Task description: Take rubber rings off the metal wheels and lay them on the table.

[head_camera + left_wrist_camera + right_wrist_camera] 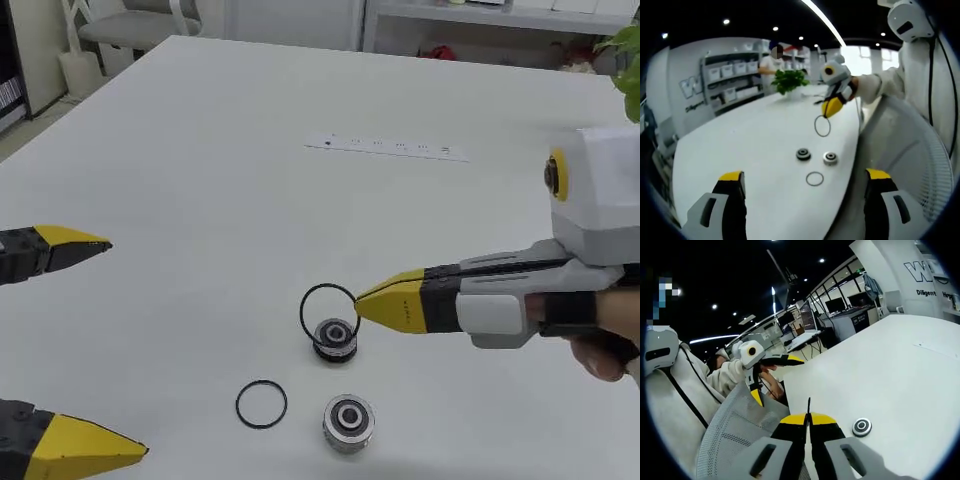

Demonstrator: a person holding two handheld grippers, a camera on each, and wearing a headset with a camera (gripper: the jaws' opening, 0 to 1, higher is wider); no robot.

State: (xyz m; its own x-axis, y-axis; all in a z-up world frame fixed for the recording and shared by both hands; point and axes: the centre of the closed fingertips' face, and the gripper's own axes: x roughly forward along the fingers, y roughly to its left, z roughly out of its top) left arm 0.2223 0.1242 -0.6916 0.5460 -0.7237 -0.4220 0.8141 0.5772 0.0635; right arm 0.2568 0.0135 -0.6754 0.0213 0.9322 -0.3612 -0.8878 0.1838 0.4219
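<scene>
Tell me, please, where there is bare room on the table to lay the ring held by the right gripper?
Widest free patch: the table between the white strip and the far wheel. Another lies between the open left gripper and the loose ring. It is crowded around the far wheel, near wheel and right gripper with its held ring.

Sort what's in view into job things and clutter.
Job: far wheel, near wheel, held ring, loose ring, right hand-held gripper.
Clutter: white strip, plant, chair.
</scene>
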